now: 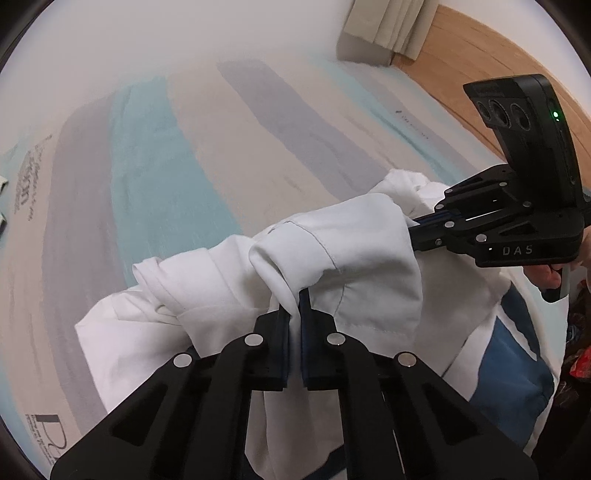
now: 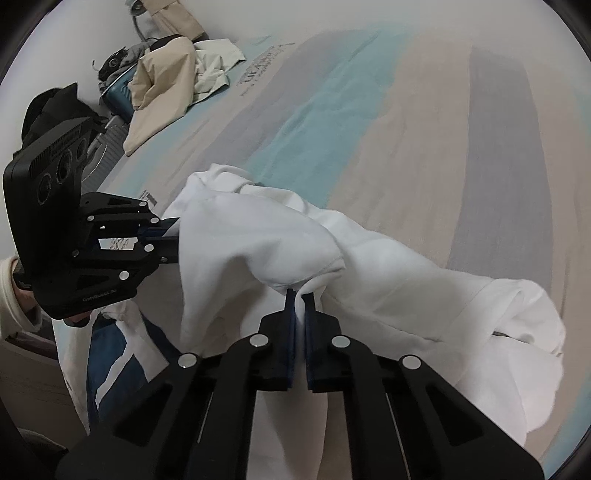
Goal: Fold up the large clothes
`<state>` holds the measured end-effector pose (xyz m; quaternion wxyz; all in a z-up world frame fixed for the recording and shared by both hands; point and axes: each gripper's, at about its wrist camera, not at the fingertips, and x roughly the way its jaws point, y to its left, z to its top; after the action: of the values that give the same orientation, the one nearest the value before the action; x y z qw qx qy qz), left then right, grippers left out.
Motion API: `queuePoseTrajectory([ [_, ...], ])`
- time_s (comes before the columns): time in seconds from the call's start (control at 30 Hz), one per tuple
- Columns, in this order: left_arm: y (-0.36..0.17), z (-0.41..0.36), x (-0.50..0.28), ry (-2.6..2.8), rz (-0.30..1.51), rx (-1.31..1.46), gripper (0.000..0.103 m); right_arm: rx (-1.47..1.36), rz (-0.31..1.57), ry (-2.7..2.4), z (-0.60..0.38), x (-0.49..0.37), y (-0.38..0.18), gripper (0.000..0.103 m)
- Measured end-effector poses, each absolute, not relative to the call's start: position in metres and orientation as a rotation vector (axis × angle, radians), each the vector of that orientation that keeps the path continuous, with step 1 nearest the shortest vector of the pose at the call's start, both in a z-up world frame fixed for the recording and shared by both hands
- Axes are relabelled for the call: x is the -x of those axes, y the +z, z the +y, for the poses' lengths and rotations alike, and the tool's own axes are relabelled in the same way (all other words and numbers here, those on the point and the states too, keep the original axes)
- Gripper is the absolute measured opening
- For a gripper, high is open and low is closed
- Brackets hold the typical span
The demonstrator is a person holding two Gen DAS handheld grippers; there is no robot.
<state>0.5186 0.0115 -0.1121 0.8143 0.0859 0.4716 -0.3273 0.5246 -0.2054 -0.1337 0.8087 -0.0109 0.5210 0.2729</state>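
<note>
A large white garment with blue panels (image 1: 354,251) hangs bunched between both grippers above a striped bedsheet (image 1: 155,177). My left gripper (image 1: 295,295) is shut on a fold of the white cloth, which is pinched between its pads. In the right wrist view my right gripper (image 2: 300,293) is likewise shut on the white garment (image 2: 388,280). Each view shows the other gripper at its side with its fingertips buried in the cloth: the right one (image 1: 413,223), the left one (image 2: 177,240). A blue panel (image 1: 513,369) of the garment hangs low.
The bed is covered by a sheet in teal, beige and grey stripes (image 2: 369,122). A beige garment pile (image 2: 166,77) and a teal suitcase (image 2: 118,96) lie at the far left edge. Wooden floor (image 1: 491,55) and a curtain (image 1: 388,26) lie beyond the bed.
</note>
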Motion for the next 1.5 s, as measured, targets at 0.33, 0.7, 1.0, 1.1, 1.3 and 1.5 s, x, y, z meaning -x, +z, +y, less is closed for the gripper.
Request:
queuePoseTrajectory([
  [0.33,-0.061,0.023,-0.444,-0.668,0.845,-0.22,0.003,0.173,0.941,0.55,-0.192,-0.437,-0.082,0.002],
  [0.7,-0.109,0.02,-0.34,-0.653,0.9,-0.295,0.003,0.251,1.022,0.484,-0.18,-0.323,-0.124,0.002],
  [1.0,-0.147,0.03,-0.31,-0.604,1.029,-0.279,0.014,0.252,1.135,0.451,-0.174,-0.286,-0.166,0.008],
  [1.1,-0.144,0.033,-0.307,-0.604,1.044,-0.282,0.032,0.235,1.139,0.438,-0.173,-0.282,-0.166,0.035],
  [1.3,-0.141,0.049,-0.297,-0.604,1.106,-0.199,0.066,0.158,1.139,0.385,-0.179,-0.269,-0.153,0.055],
  [1.5,-0.144,0.075,-0.274,-0.506,1.172,-0.132,0.096,0.079,1.177,0.268,-0.194,-0.245,-0.15,0.069],
])
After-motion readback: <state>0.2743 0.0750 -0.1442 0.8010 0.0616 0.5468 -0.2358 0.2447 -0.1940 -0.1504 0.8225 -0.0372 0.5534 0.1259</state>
